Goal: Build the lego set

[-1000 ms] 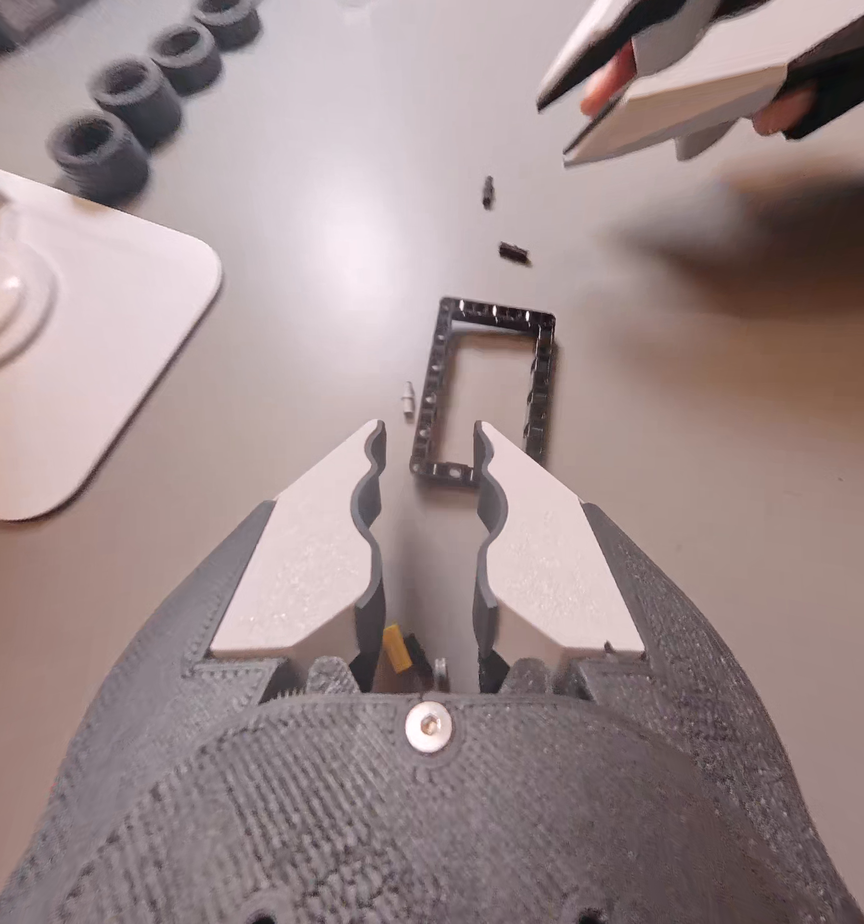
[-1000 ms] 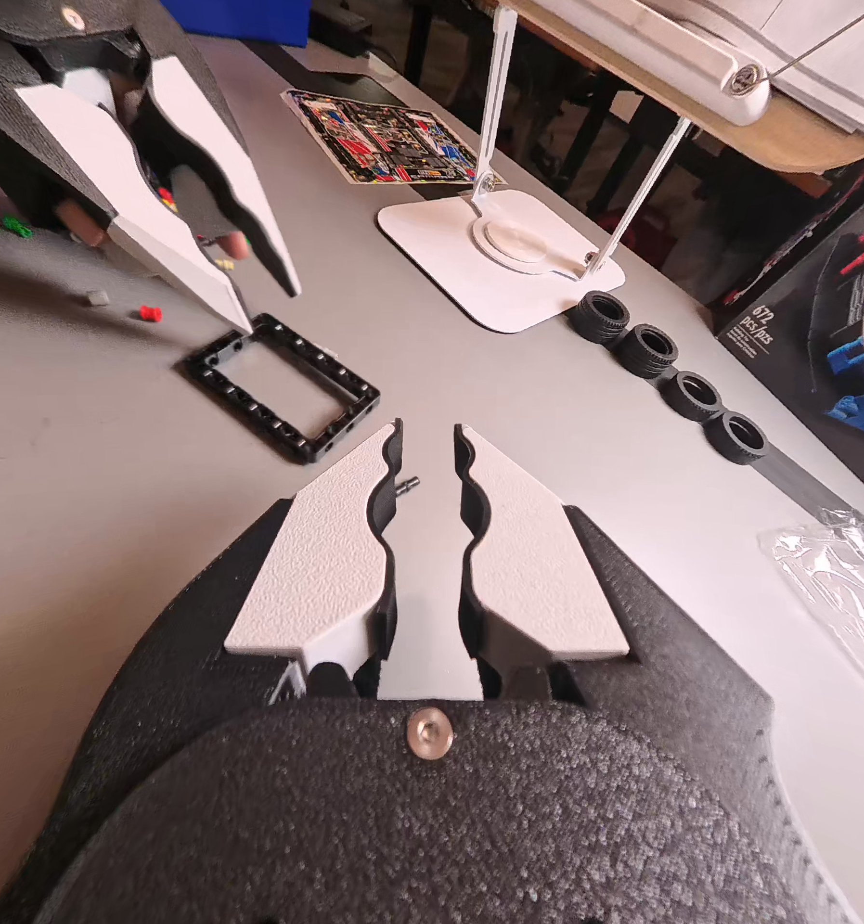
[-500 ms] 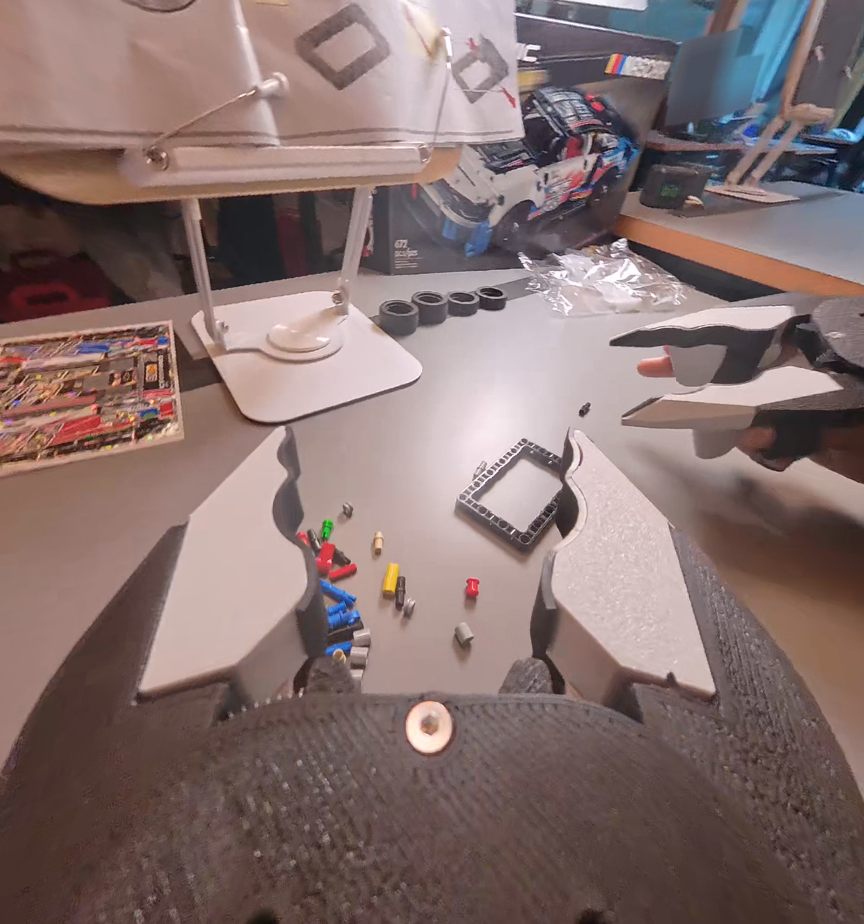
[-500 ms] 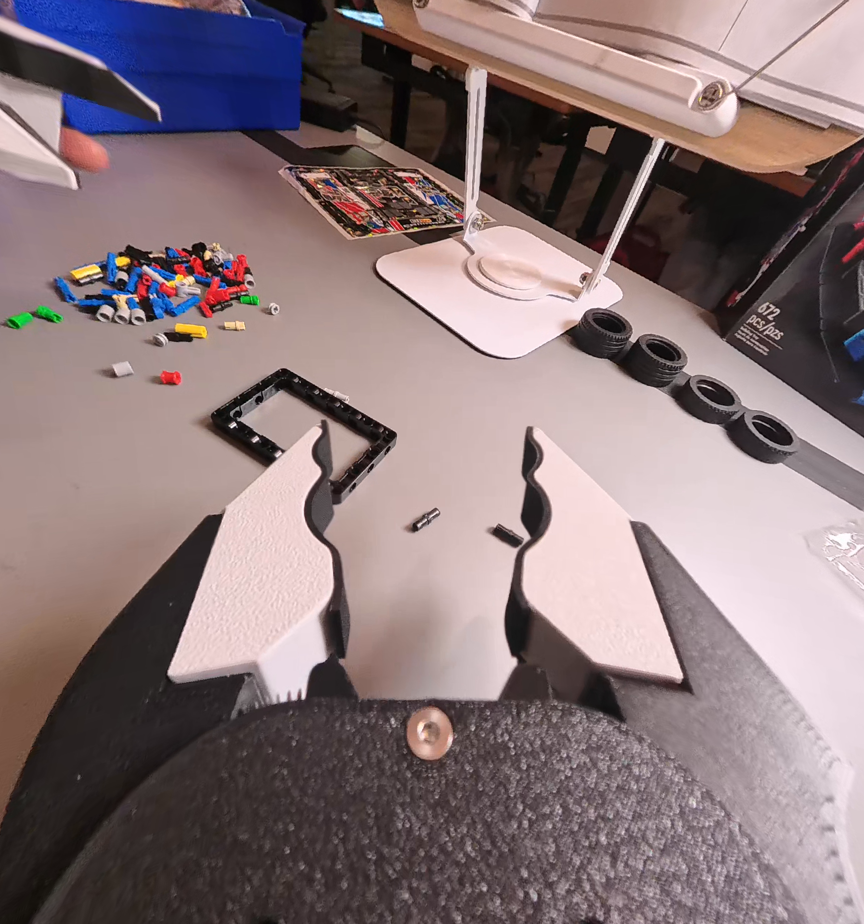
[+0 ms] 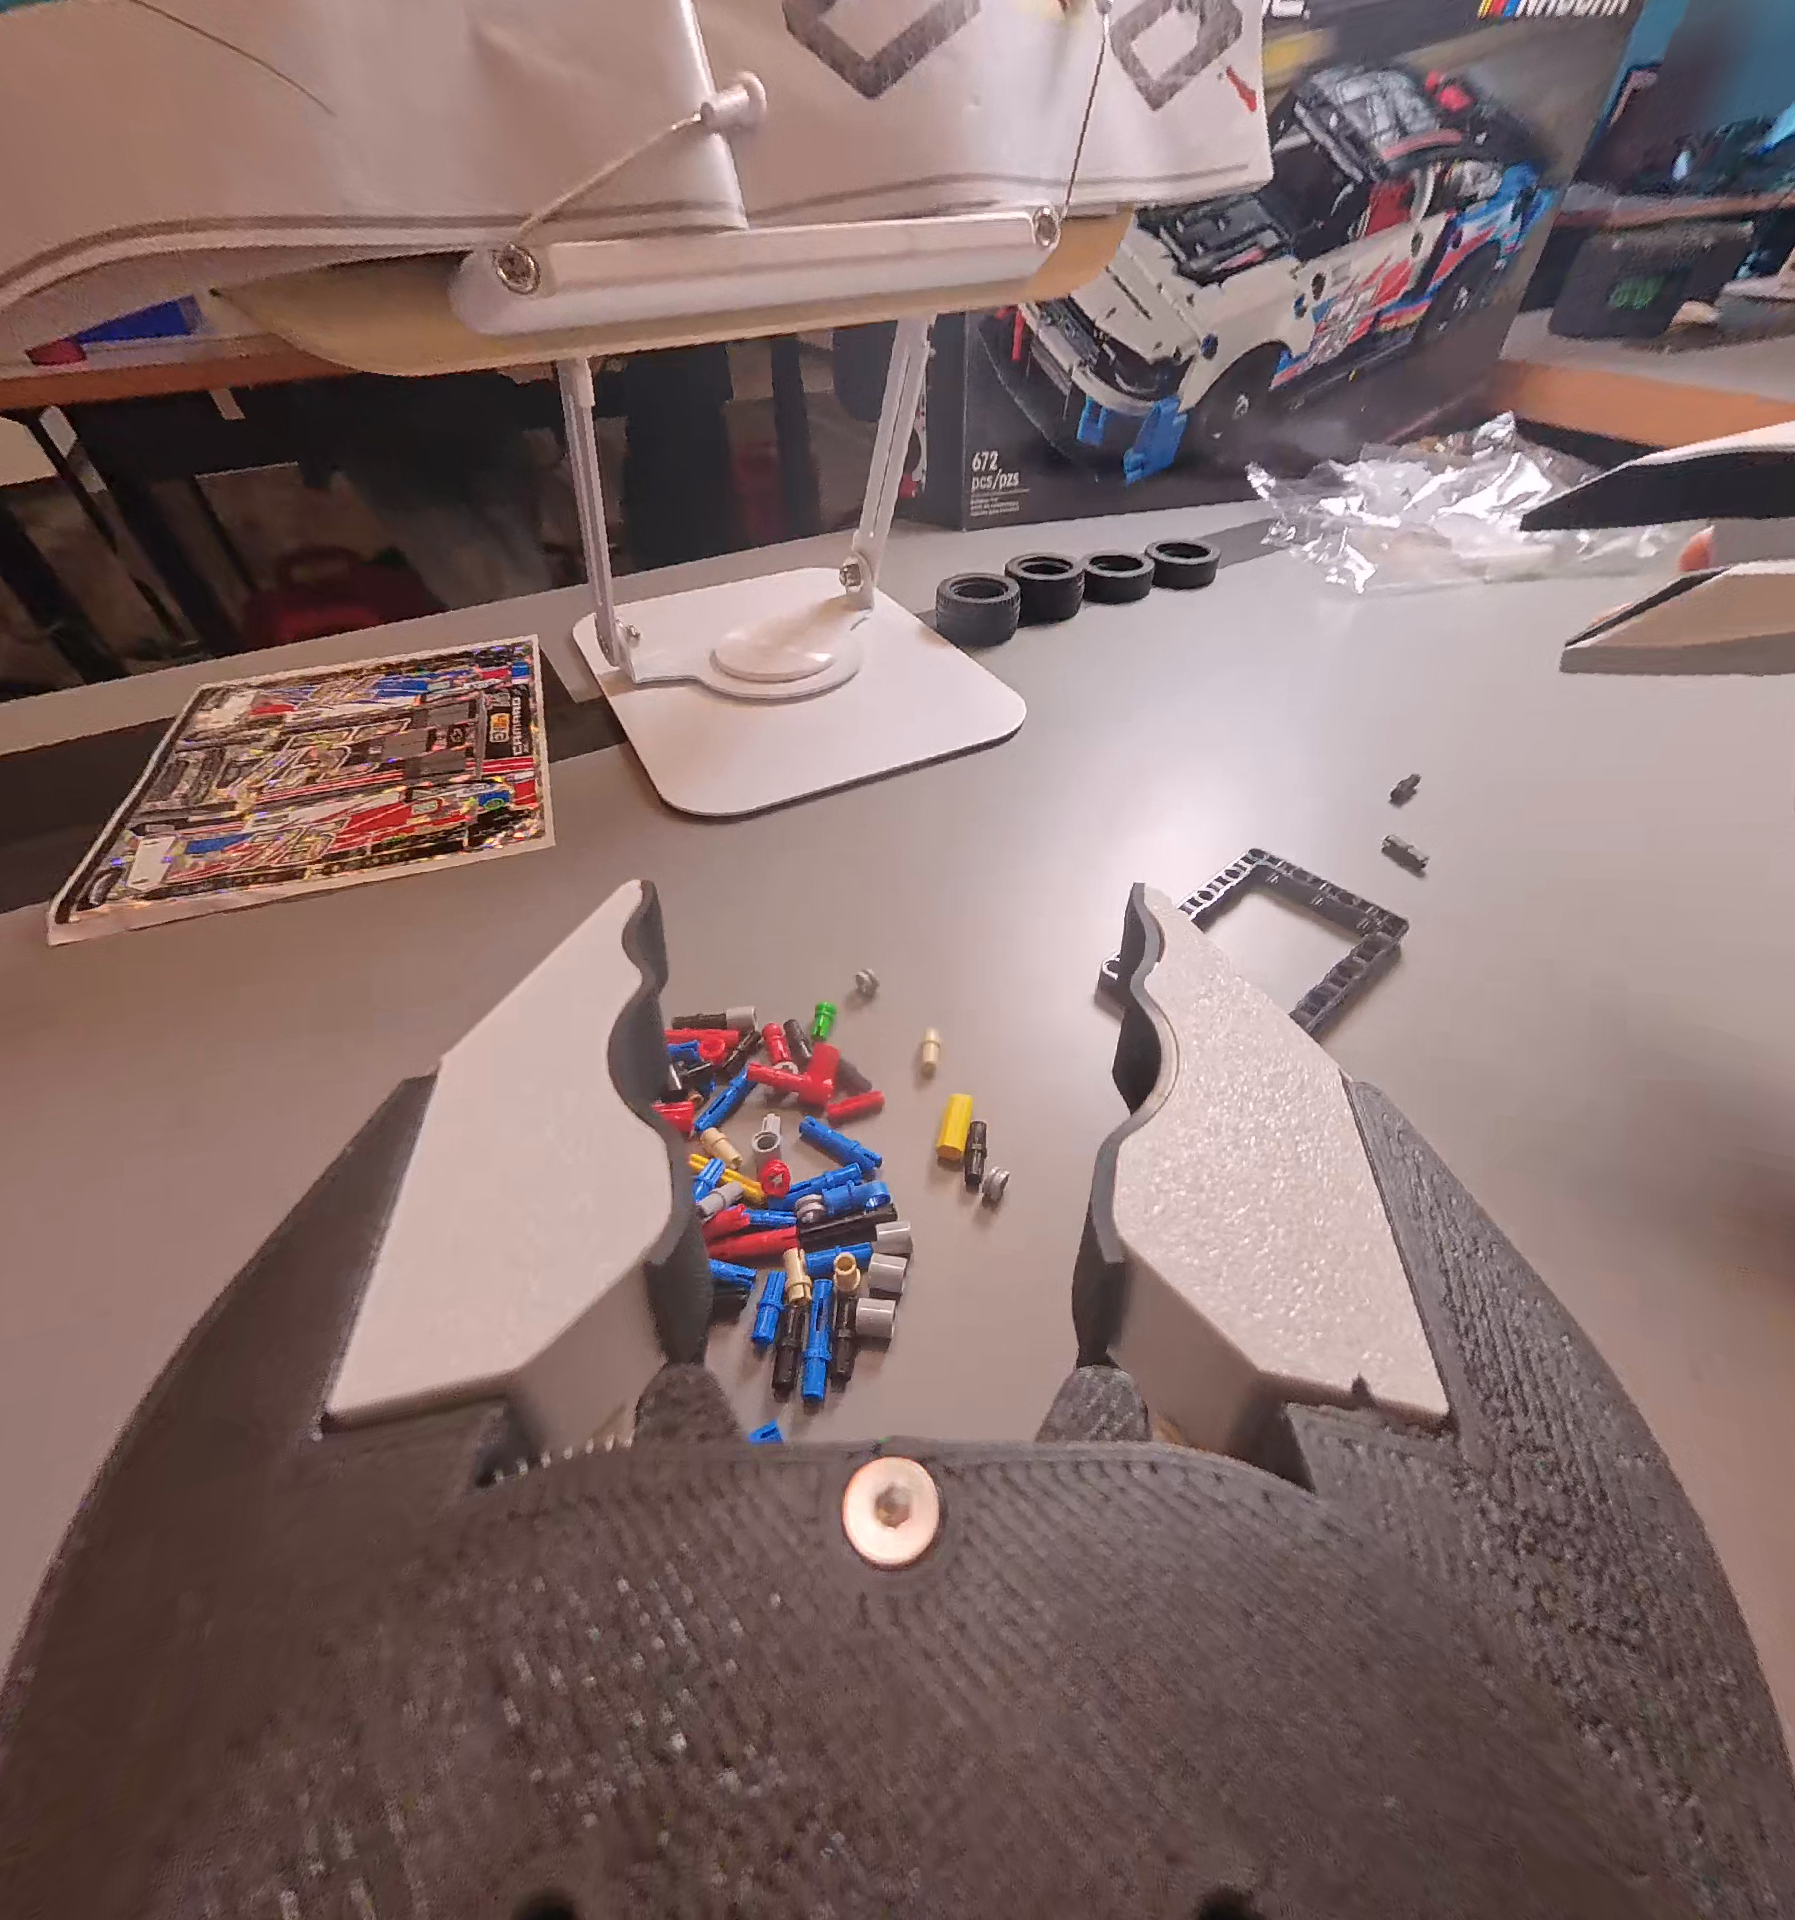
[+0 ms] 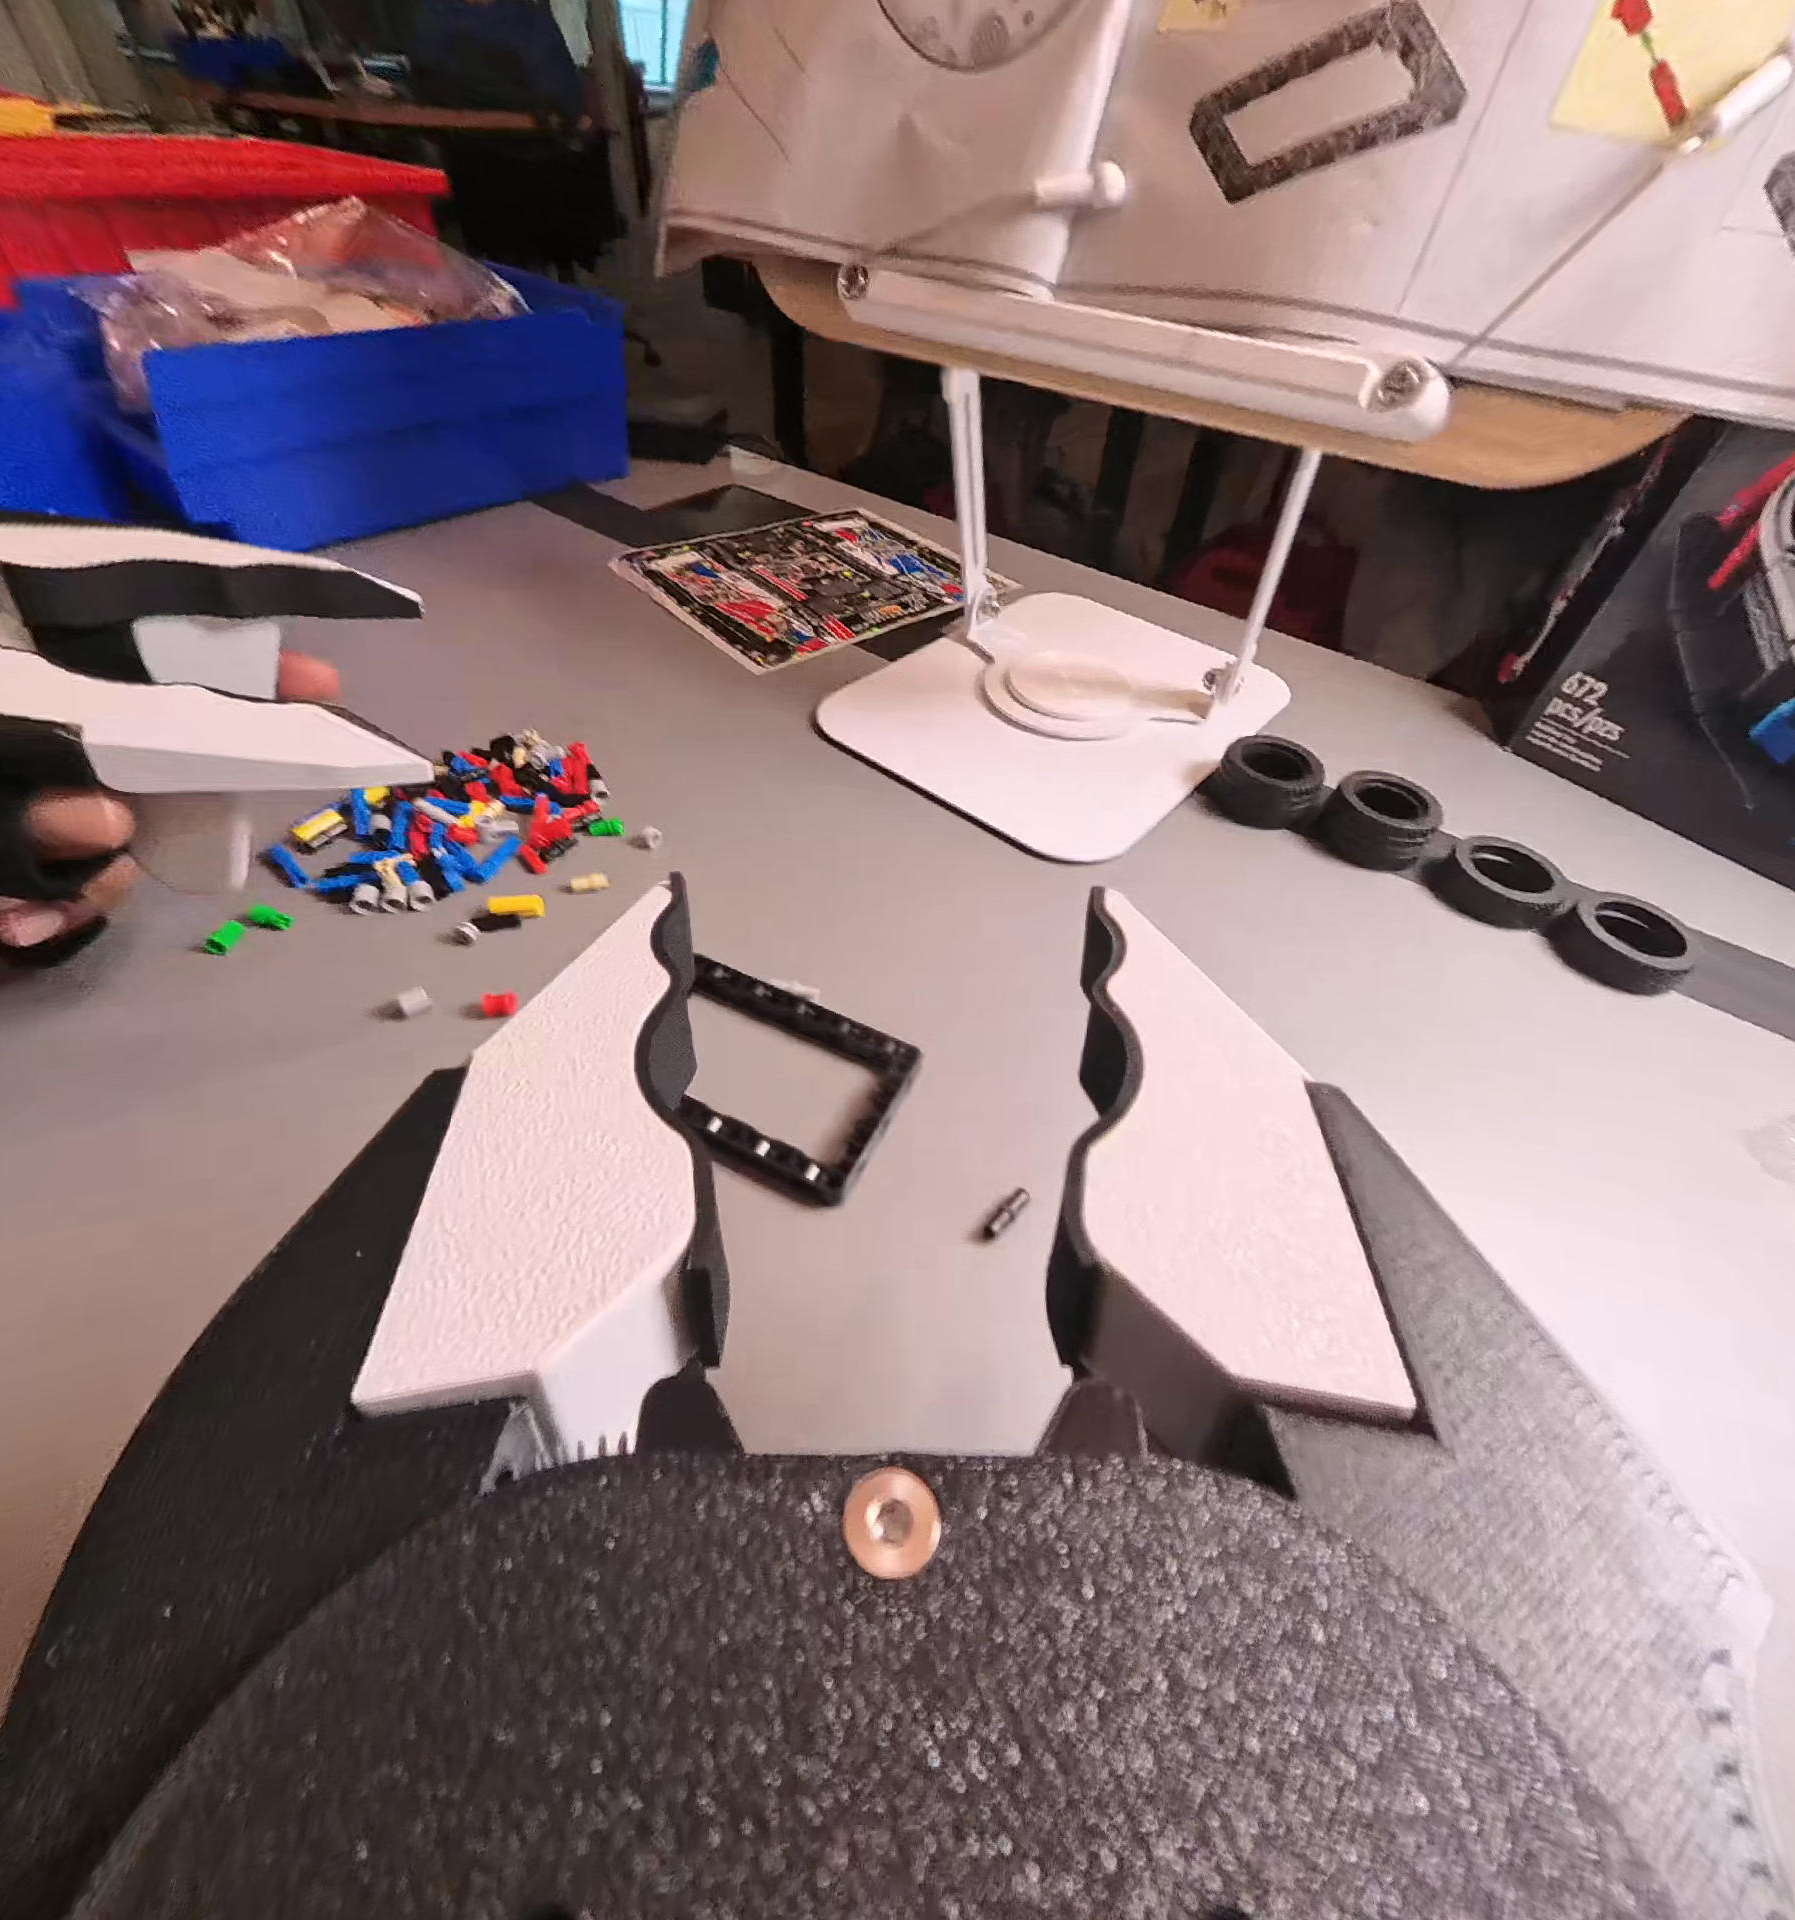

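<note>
**Both grippers spread and empty above the loose parts**

The left gripper [image 5: 888, 935] is held with its fingers wide apart over the heap of small red, blue, black and yellow plastic pins [image 5: 794, 1174]; nothing is gripped. The black rectangular beam frame [image 5: 1308, 935] lies flat on the grey tabletop [image 5: 1288, 727] at two o'clock from the heap. The right gripper [image 6: 882, 914] is likewise spread, with the frame [image 6: 831, 1091] seen between its fingers and a short black pin [image 6: 1005, 1214] at four o'clock of the frame.

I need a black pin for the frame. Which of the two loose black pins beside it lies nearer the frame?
The nearer black pin lies just off the black frame; the farther black pin sits beyond it, toward the right tongs.
</note>
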`<state>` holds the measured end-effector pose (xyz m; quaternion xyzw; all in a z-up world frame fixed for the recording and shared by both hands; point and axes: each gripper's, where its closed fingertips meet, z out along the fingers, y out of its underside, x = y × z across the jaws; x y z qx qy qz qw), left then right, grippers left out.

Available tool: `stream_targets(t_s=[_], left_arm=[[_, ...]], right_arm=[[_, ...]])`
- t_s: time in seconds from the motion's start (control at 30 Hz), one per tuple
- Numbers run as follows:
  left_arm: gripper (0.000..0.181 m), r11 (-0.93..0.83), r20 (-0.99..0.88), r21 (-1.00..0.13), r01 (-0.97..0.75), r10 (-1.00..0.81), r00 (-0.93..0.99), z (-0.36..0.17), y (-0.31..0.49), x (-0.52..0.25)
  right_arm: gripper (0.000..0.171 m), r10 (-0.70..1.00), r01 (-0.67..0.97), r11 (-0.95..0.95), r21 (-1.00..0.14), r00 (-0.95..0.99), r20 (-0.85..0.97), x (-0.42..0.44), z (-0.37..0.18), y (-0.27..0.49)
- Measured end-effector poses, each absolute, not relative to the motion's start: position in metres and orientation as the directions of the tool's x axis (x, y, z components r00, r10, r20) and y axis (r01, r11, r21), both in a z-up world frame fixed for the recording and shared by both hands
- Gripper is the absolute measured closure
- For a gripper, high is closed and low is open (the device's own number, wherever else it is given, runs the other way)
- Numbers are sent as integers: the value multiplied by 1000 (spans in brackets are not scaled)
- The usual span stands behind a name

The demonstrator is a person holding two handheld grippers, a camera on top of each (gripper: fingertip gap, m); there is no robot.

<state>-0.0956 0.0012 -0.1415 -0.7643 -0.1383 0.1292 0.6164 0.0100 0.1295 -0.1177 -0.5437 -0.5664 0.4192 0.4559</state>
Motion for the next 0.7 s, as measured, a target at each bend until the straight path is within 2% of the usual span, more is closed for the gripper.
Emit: stream_targets(t_s=[0.13, 0.27, 0.7], left_arm=[[95, -175, 33, -980, 99, 345, 938, -140, 3, -93], [96, -146, 100, -978, 151, 308, 946, -139, 6, -87], [102, -182, 48, -976, 121, 364, 930, -143, 3, -107]], right_arm=[[100, 998, 191, 46, -980, 33, 53, 0, -130, 124], [100, 998, 215, 65, -975, 2, 66, -2, -148, 128], [102, 998, 199, -3, -980, -58, -15, 3, -139, 121]])
